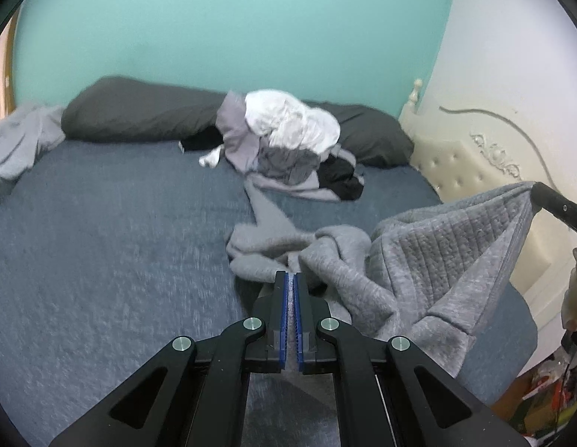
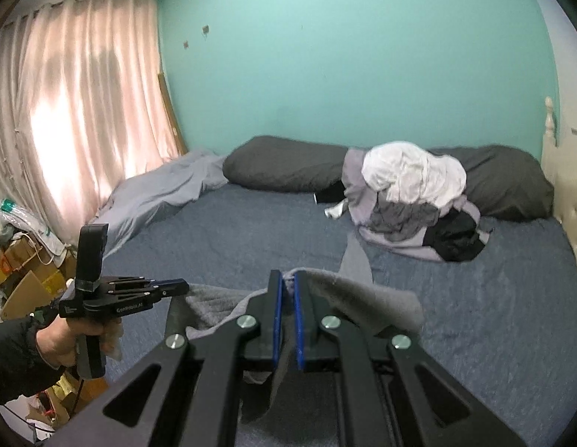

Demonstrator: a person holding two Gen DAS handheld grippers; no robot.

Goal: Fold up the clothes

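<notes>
Now both grippers are up over the bed [image 1: 102,231], each pinching the same grey fleece garment [image 1: 437,260]. Left gripper [image 1: 290,279]: jaws drawn nearly together, a thin edge of the grey cloth caught between the blue pads. Right gripper [image 2: 287,279]: jaws narrow too, clamped on a fold of the garment, which drapes off to the right and hangs down between the arms of the tool. From the right wrist view the left gripper shows side-on at the lower left, held in a hand [image 2: 61,339] with a dark sleeve, the cloth stretched from its tip toward the right one.

Around them: the rest of the garment trails in a rumpled strip across the blue bedcover toward a pile of clothes [image 1: 288,138], white on top, grey and black beneath, heaped against a long dark pillow [image 1: 139,115] by the teal wall. A light grey sheet [image 2: 158,193] is bunched at the far left corner of the bed beside a pink curtain [image 2: 76,111]. A cream tufted headboard [image 1: 456,164] bounds the right side. Boxes and clutter [image 2: 24,268] crowd the floor by the curtain.
</notes>
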